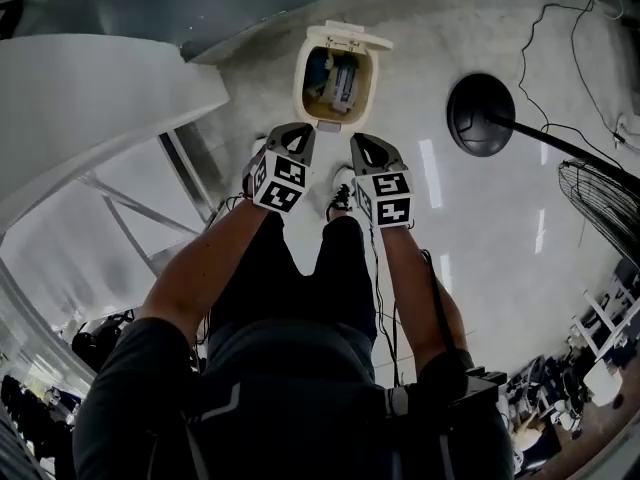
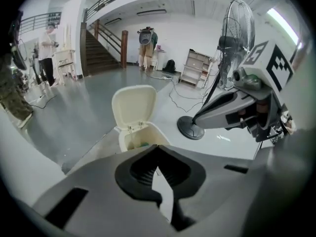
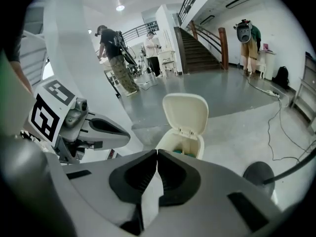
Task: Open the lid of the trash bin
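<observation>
A cream trash bin (image 1: 335,80) stands on the floor ahead of me with its lid (image 1: 350,36) swung up and back; some rubbish shows inside. In the left gripper view the bin (image 2: 140,136) and its raised lid (image 2: 133,105) sit just beyond the jaws. The right gripper view shows the bin (image 3: 181,143) with its lid (image 3: 185,113) upright too. My left gripper (image 1: 299,140) and right gripper (image 1: 366,149) hover side by side just short of the bin, both shut, jaw tips meeting, holding nothing.
A floor fan's round black base (image 1: 480,114) stands right of the bin, its pole and cage (image 1: 605,203) reaching further right. A cable (image 1: 550,28) trails on the floor. A white table edge (image 1: 90,98) lies to the left. People stand far off near the stairs (image 3: 200,51).
</observation>
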The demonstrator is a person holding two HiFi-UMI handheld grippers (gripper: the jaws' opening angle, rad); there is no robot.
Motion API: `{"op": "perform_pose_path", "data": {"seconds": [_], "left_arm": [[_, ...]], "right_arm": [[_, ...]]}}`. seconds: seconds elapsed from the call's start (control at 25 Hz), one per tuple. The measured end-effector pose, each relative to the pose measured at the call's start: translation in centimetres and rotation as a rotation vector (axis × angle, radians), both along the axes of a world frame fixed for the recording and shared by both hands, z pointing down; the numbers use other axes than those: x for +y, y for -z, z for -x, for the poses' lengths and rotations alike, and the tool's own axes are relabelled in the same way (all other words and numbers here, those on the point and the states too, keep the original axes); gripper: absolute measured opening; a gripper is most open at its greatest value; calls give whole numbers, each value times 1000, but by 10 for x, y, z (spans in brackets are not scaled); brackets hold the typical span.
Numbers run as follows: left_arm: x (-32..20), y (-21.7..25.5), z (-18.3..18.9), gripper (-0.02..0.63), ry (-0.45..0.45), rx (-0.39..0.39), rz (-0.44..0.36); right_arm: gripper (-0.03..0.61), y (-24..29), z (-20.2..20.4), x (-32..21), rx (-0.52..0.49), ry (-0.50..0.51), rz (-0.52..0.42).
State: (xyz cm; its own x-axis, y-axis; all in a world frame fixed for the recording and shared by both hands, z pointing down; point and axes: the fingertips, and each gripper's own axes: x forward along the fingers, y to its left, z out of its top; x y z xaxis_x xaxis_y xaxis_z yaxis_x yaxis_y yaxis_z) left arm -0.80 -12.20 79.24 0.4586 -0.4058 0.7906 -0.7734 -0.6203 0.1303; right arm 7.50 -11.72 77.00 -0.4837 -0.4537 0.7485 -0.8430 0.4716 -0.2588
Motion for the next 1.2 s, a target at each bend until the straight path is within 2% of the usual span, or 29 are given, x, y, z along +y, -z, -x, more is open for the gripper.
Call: {"op": "perform_pose_path", "data": {"seconds": [0.2, 0.28, 0.4, 0.72, 0.92, 1.04, 1.2], "left_arm": [[-12, 78, 6, 9, -9, 32, -76], [-13, 108, 10, 9, 4, 65, -83], [-21, 148, 19, 9, -4, 129, -96], [-21, 247, 40, 9, 27, 208, -203], [-24, 326, 40, 9, -2, 325, -263], [-37, 371, 41, 9, -15, 371, -346], [-37, 433, 34, 9, -101, 510, -443]], "right_arm": [[29, 67, -5, -7, -4, -21, -38], [29, 96, -7, -8, -13, -35, -59], [29, 140, -9, -22, -14, -22, -126], [29, 254, -31, -32, -32, 22, -281], [29, 331, -34, -36, -36, 41, -362], [29, 378, -37, -48, -38, 48, -440], [29, 436, -39, -46, -57, 42, -533]]}}
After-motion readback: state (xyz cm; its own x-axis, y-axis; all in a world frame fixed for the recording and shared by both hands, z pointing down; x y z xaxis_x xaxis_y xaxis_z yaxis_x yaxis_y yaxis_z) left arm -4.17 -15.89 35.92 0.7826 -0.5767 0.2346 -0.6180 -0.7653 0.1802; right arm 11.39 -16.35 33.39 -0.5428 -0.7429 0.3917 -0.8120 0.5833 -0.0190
